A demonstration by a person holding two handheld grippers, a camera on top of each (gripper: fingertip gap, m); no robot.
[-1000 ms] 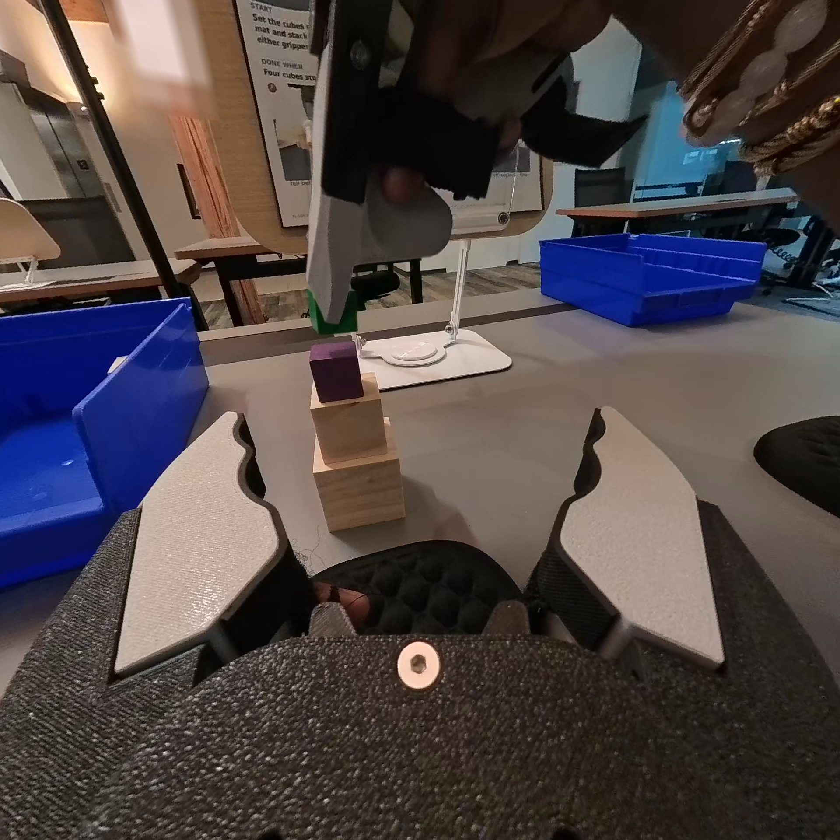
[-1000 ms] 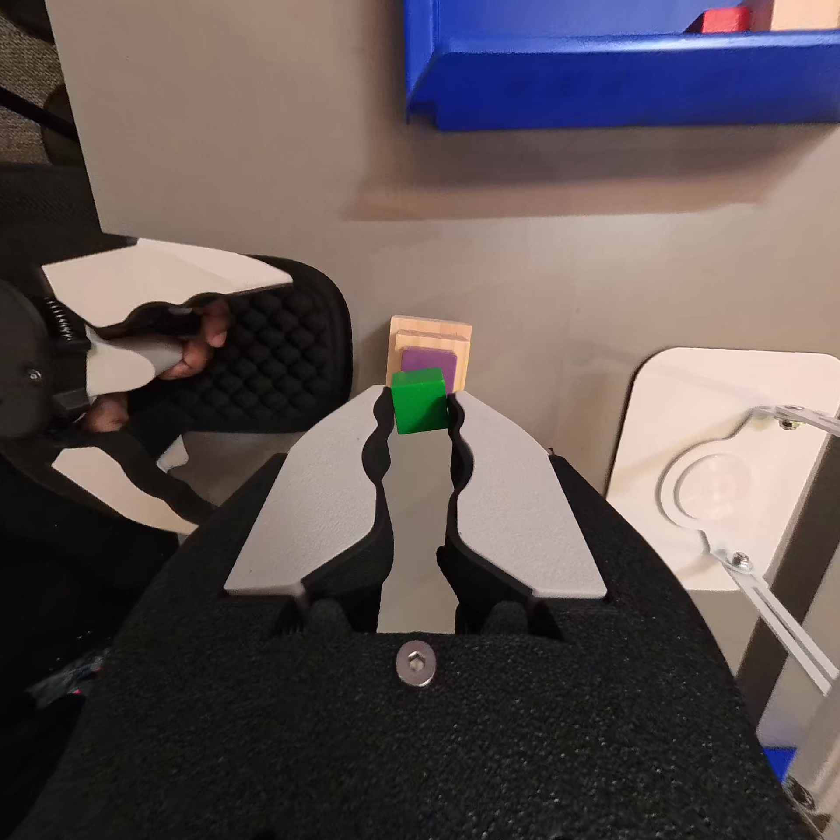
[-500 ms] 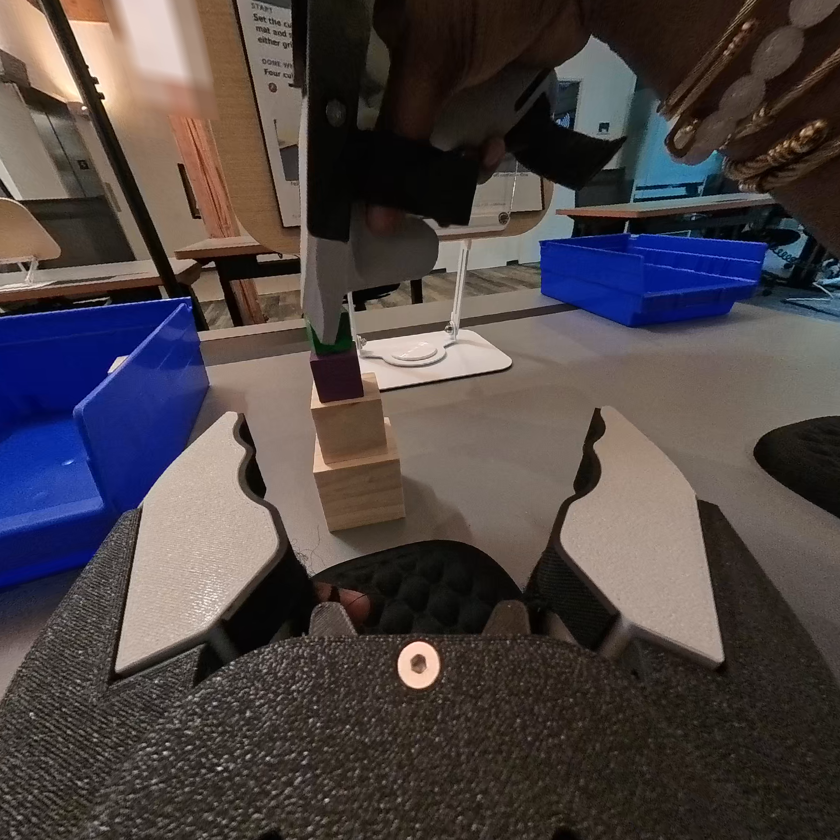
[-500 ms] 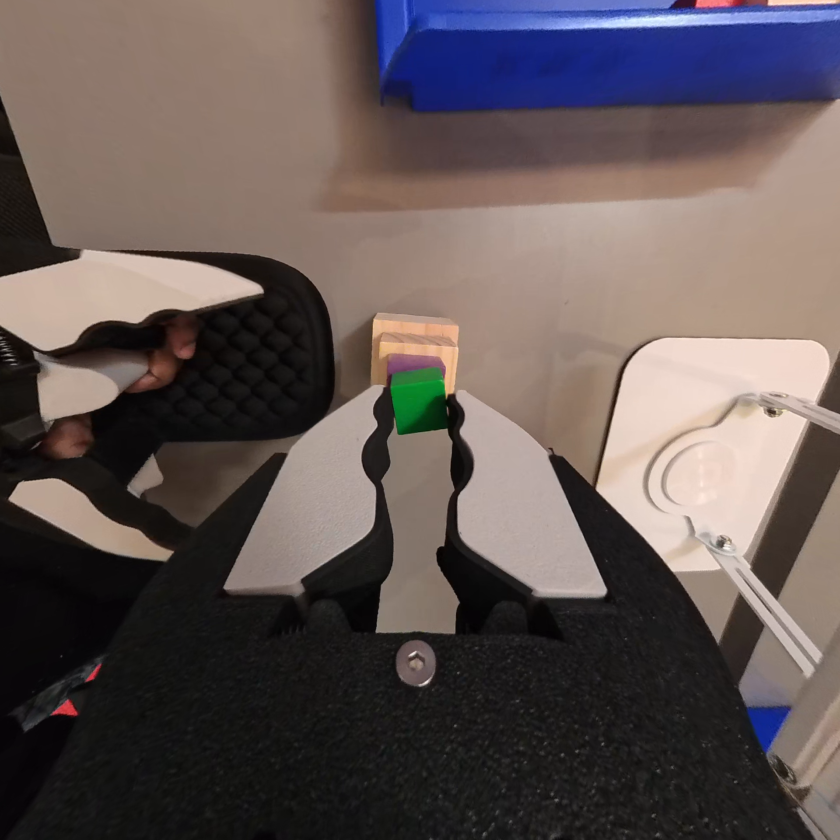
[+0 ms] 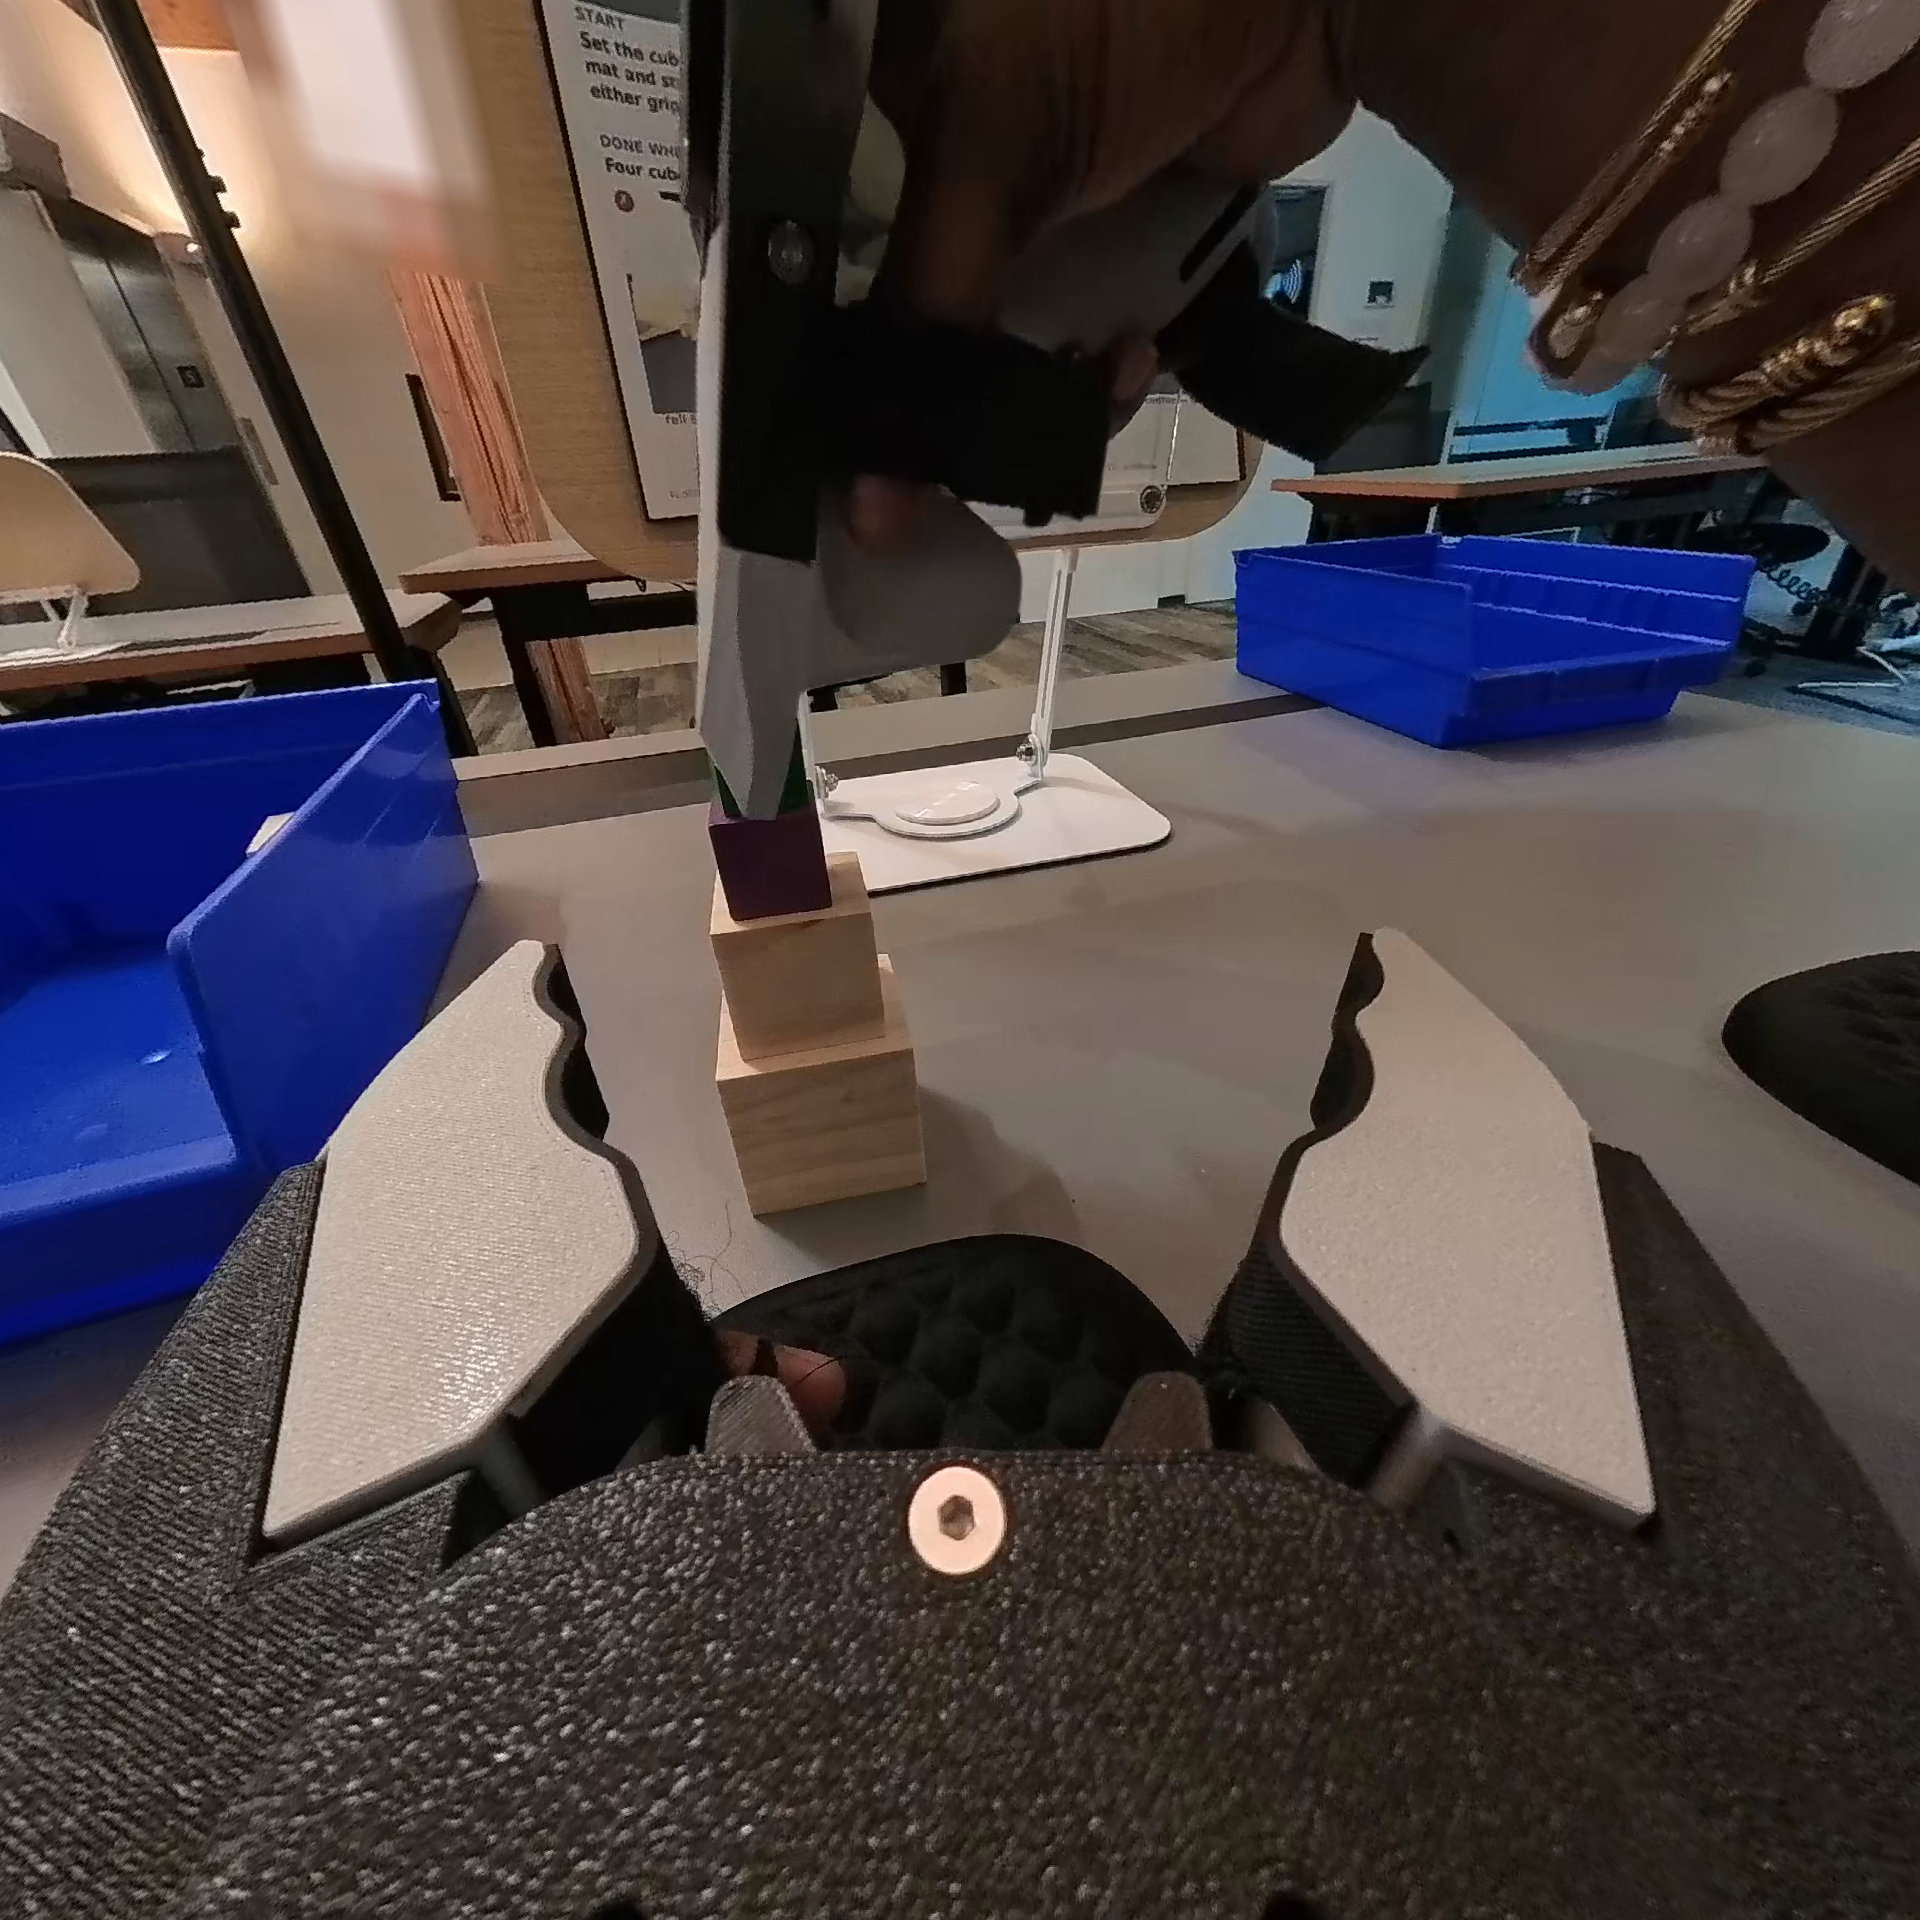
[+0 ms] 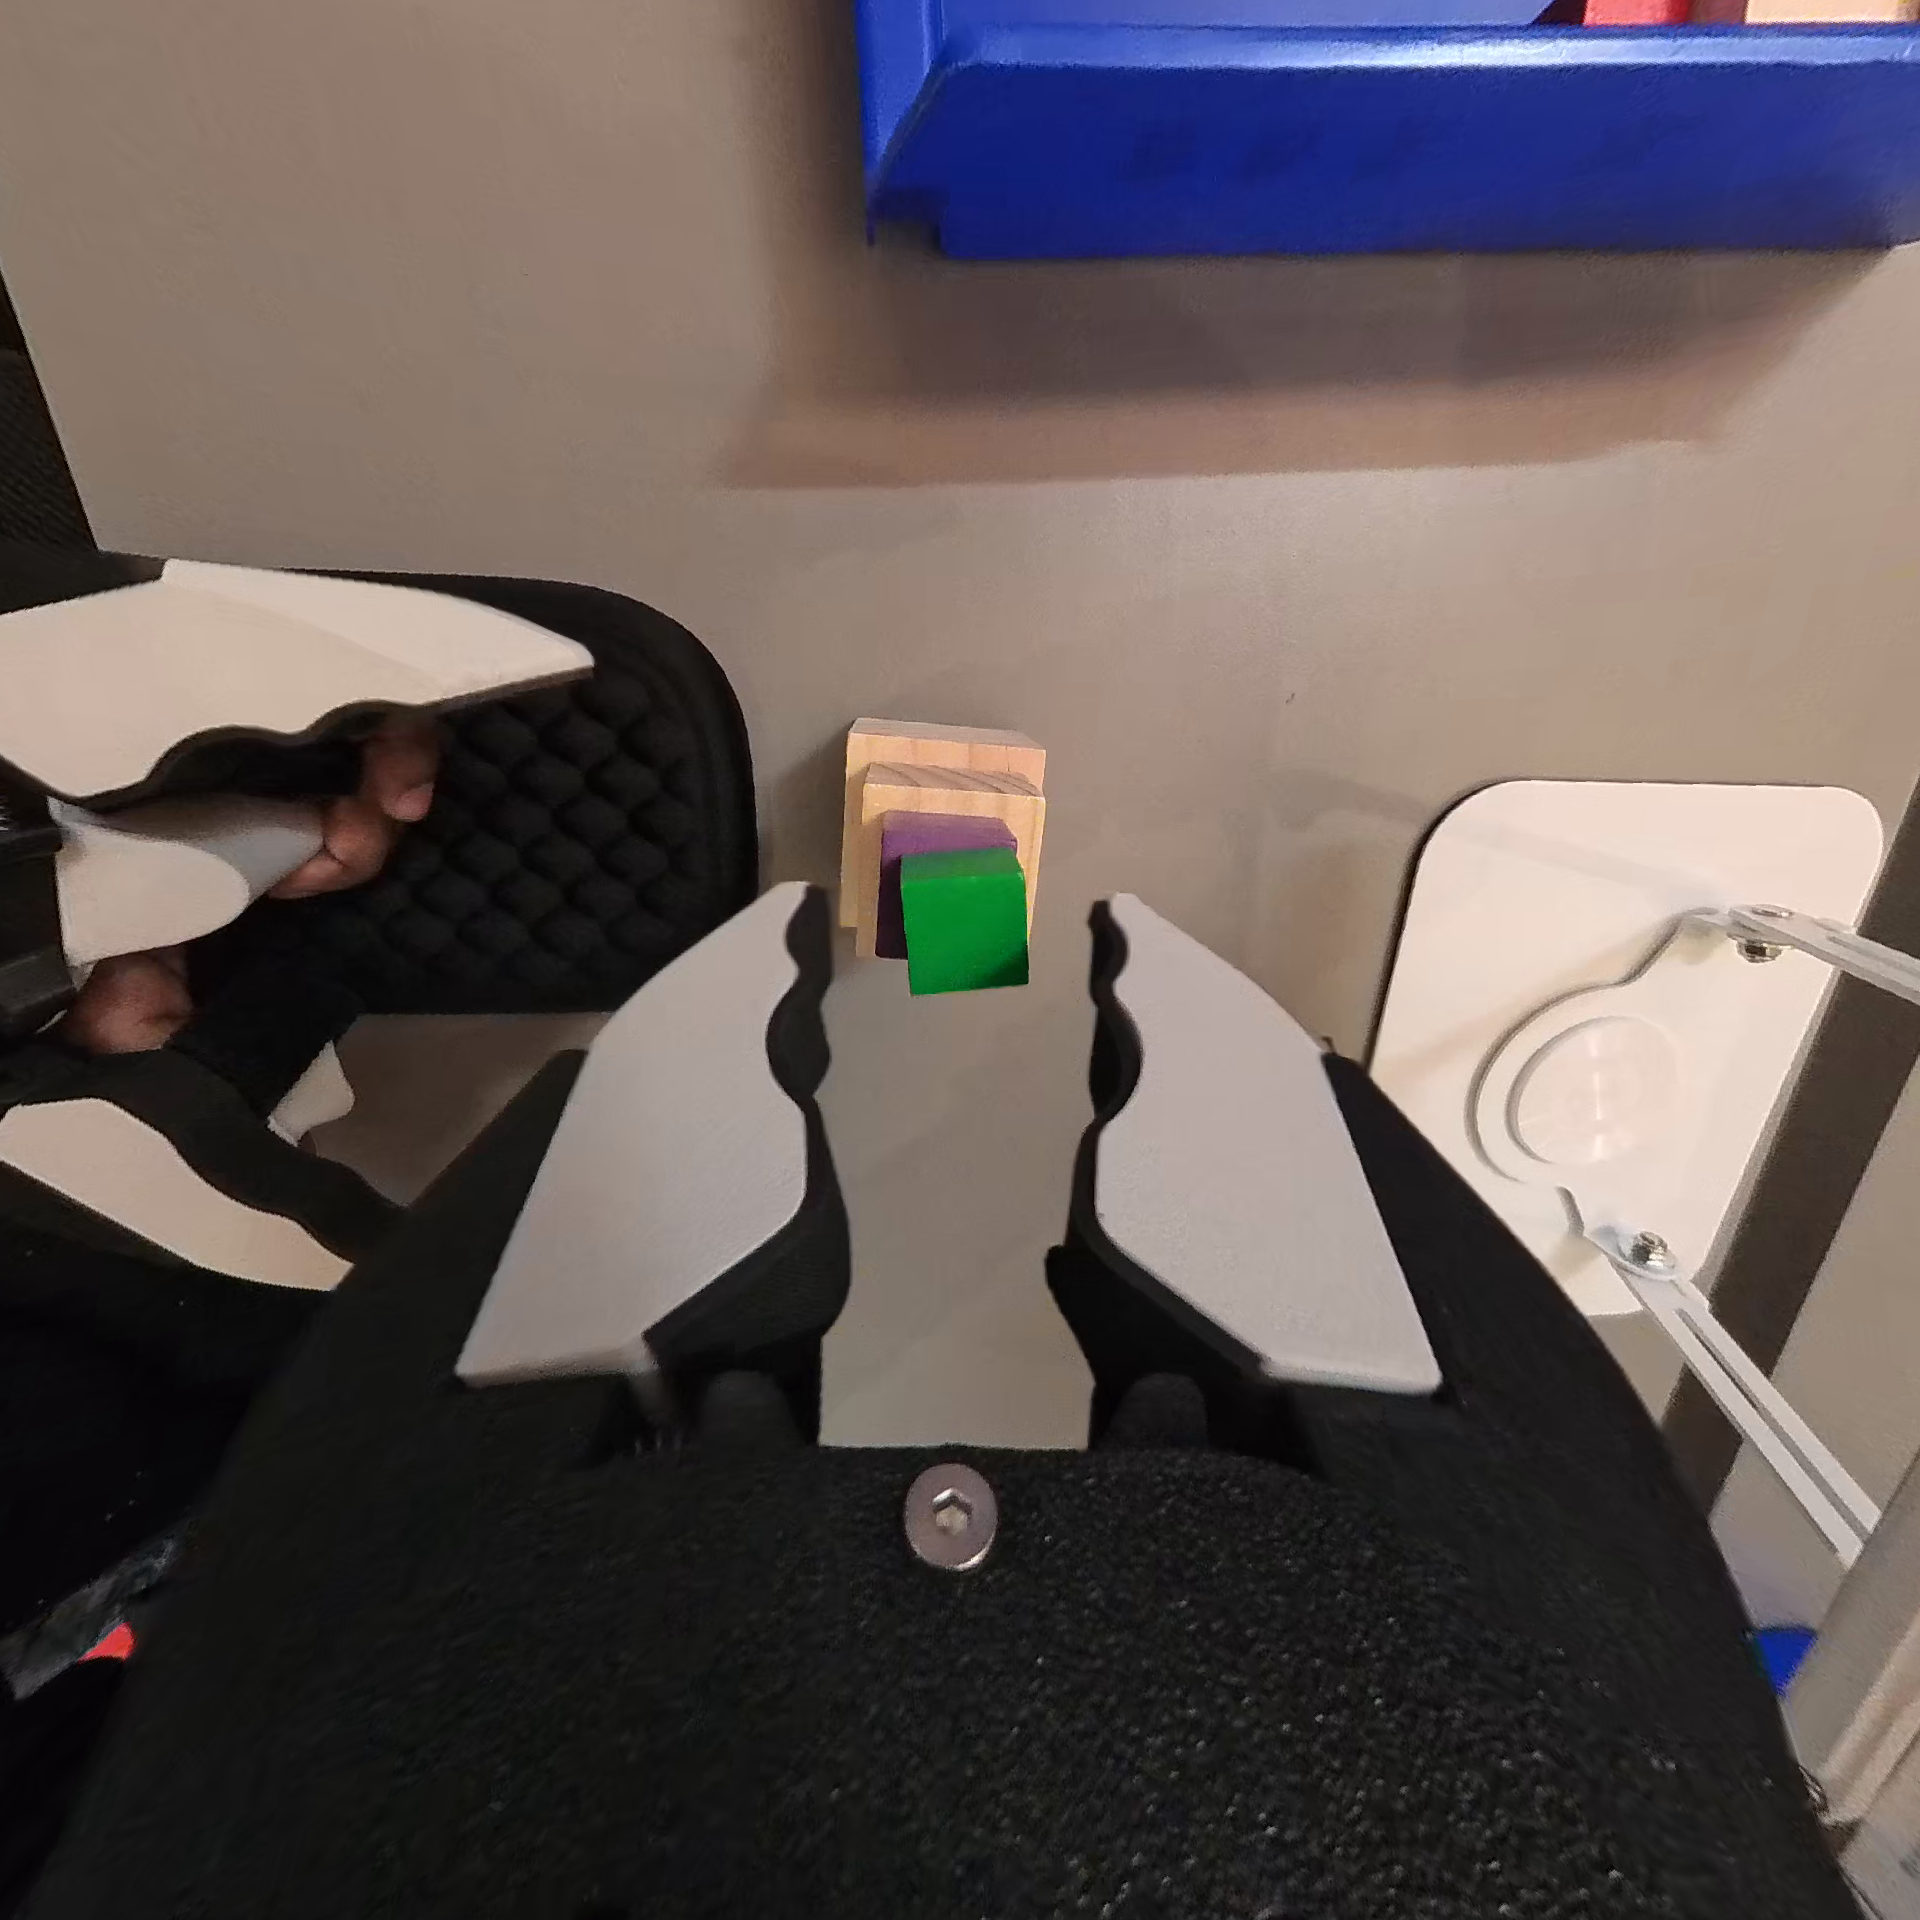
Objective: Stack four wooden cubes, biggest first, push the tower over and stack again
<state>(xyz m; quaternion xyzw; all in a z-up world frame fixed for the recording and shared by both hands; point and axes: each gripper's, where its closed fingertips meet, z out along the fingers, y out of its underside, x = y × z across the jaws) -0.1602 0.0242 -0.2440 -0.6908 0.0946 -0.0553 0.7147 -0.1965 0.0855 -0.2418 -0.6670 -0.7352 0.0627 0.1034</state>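
Both grippers' jaws gape – blue bin [image 6: 1351, 156] (red [image 6: 1621, 10], tan blocks inside) beyond green cube [image 6: 961, 920].

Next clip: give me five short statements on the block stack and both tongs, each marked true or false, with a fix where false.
1. The green cube tops the stack. True.
2. The right tongs grip the green cube. False: their fingers stand apart from it on both sides.
3. The purple cube sits directly on the table. False: it rests on two wooden blocks.
4. The left tongs are wide open with nothing between them. True.
5. A red bin stands left of the stack. False: the bin there is blue.
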